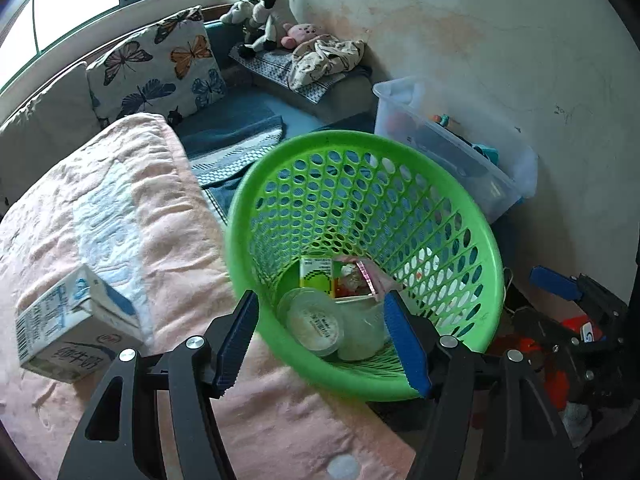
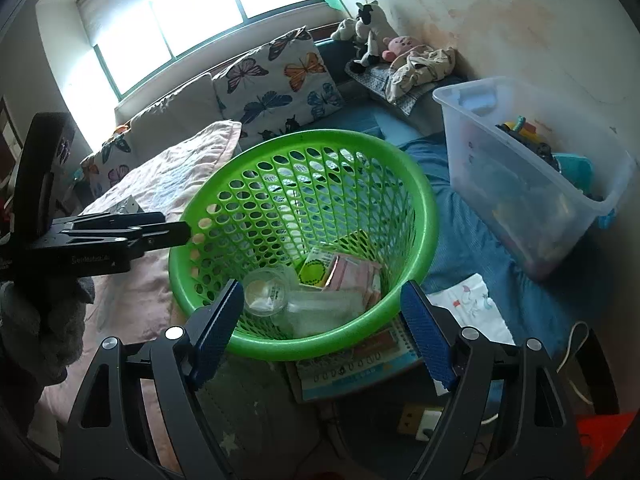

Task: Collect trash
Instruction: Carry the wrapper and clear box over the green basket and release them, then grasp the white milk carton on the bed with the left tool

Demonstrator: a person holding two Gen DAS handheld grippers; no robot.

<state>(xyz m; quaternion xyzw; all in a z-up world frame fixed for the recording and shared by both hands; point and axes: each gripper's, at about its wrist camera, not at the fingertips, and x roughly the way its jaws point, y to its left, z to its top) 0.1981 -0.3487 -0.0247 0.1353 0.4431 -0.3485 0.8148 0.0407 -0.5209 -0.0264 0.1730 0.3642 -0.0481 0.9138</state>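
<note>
Left to right: a milk carton (image 1: 76, 320) lies on the pink blanket (image 1: 132, 200); the left gripper (image 1: 324, 344), jaws apart and empty, hangs over the green basket (image 1: 492, 264) holding cups and cartons; right gripper (image 2: 320, 332), also released, faces the same basket.

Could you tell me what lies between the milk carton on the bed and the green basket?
Only bare pink quilt separates the milk carton from the green basket, which shows in the left wrist view.
</note>
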